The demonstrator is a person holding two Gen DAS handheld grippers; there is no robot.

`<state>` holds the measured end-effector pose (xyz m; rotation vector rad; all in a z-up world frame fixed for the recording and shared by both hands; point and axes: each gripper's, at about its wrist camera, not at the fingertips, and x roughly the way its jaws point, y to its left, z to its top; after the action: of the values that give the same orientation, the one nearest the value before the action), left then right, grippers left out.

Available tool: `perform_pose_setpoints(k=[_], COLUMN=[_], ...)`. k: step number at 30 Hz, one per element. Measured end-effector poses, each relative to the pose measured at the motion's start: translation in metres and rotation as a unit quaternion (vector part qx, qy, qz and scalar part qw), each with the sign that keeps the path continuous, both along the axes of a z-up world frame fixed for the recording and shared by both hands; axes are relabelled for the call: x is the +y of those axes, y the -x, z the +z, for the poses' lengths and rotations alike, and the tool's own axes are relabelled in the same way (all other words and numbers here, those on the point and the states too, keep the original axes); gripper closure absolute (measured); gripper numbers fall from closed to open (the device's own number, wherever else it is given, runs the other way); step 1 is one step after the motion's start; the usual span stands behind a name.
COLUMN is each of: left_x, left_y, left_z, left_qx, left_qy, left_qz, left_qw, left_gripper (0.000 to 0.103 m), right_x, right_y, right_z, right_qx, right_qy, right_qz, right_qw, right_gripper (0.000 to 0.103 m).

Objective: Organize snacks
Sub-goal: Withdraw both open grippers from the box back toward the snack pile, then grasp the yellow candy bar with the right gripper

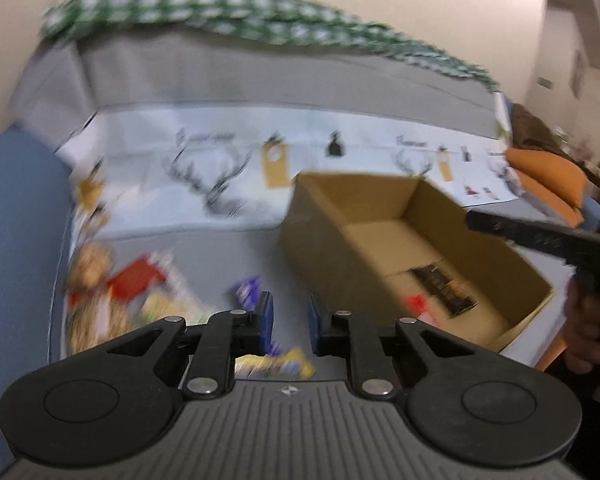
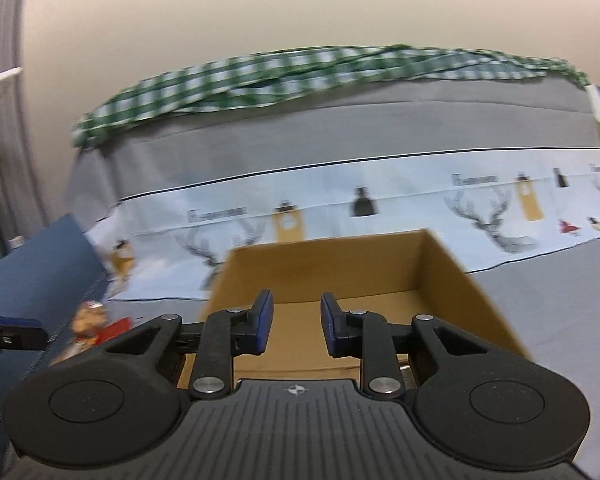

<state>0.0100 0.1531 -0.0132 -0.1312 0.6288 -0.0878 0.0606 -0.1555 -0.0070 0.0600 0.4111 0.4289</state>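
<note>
An open cardboard box point(image 1: 380, 236) stands on a grey surface, with a dark packet point(image 1: 444, 290) and a red packet point(image 1: 418, 304) on its floor. To its left lie loose snacks: a purple packet point(image 1: 247, 292), a yellow packet point(image 1: 276, 364) and a blurred pile with a red pack point(image 1: 136, 282). My left gripper point(image 1: 290, 320) hangs over the loose snacks, jaws drawn close with nothing between them. My right gripper point(image 2: 296, 320) is open and empty over the near part of the box point(image 2: 340, 264). One of its black fingers point(image 1: 500, 226) reaches over the box's right side.
A white cloth with a reindeer print point(image 1: 220, 160) lies behind the box, against a grey backrest topped by a green checked cloth point(image 1: 220, 12). A blue cushion point(image 1: 16, 220) borders the left; an orange cushion point(image 1: 548, 176) sits far right. A hand point(image 1: 588, 332) holds the right gripper.
</note>
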Motion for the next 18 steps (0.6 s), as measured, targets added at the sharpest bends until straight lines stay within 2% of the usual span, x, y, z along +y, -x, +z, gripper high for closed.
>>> perform_pose_setpoints(k=[4,7,11,18], left_x=[0.026,0.044,0.052,0.072], left_y=[0.009,0.012,0.001,0.007], left_z=[-0.010,-0.021,-0.036,-0.037], left_qx=[-0.017,-0.021,0.008,0.003], left_qy=[0.023,0.053,0.050,0.075], left_qz=[0.052,0.082,0.105,0.146], left_qw=[0.9982,0.9950,0.9932,0.9864], left_gripper=[0.083,0.083,0.083,0.082], right_x=[0.034,0.062,0.097,0.144], right_y=[0.015,0.021,0.033,0.051], right_z=[-0.002,-0.008,-0.019,-0.044], right_qx=[0.001,0.008,0.011,0.014], right_qy=[0.013,0.041,0.075,0.119], right_qz=[0.054,0.098,0.148,0.214], right_qw=[0.998,0.994,0.986,0.970], right_gripper=[0.076,0.075,0.075,0.075])
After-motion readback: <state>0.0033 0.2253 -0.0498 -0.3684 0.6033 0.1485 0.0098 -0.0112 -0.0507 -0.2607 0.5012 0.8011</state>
